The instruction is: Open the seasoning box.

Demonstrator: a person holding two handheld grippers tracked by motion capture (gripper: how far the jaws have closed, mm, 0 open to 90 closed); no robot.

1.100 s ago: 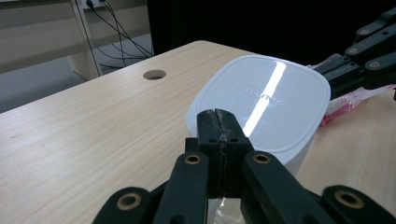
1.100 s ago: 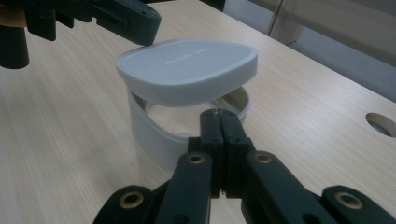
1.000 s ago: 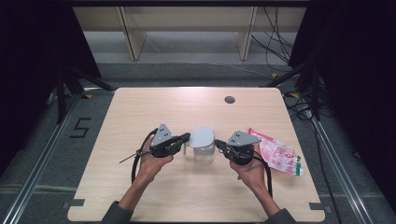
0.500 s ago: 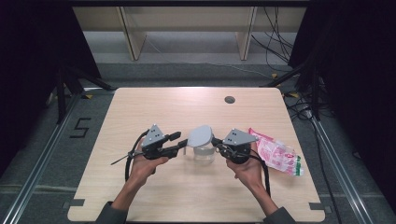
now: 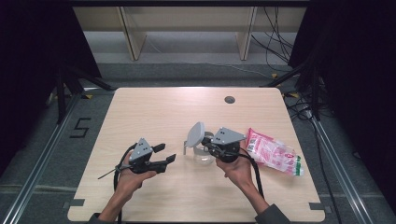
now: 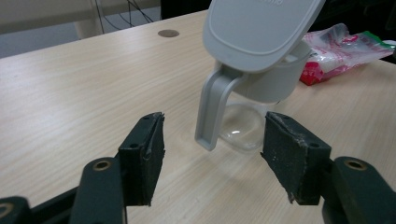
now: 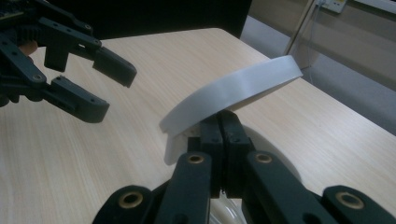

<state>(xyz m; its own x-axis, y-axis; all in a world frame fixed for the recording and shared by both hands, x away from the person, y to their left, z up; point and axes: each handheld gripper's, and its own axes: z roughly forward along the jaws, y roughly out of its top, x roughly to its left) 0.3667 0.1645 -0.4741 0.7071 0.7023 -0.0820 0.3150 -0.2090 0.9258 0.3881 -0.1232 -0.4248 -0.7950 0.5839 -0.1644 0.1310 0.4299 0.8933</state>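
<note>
The right gripper (image 5: 211, 144) is clenched, its two black jaws pressed flat together under the raised lid (image 5: 195, 134) of the clear pitcher (image 5: 201, 154); from the right gripper view the jaws seem to pinch the grey rim or a tab below the lid, though the exact contact is hidden. The left gripper (image 5: 163, 154) is released, jaws spread wide and holding nothing, aimed at the pitcher's handle (image 6: 211, 109) from the side and well apart from it.

The pitcher stands upright a little right of the bench's middle, nearer the person's edge than the far one. By my reading the lid is already swung open and tilted steeply, so the opening step looks done; whatever goes in appears left to do, since nothing is visible inside the pitcher.

The lid is matte grey plastic, a flat rounded slab with a shallow inset border. The handle is the same grey, a squared strap curving down. The body is transparent and glossy, round at the base. The jaw pads (image 6: 145, 156) are rough, worn black foam. A crinkled pink and white packet (image 5: 273, 152) lies toward the bench's right edge. The bench (image 5: 154, 109) is pale wood grain with a small dark round grommet (image 5: 229, 99) near its far edge.
</note>
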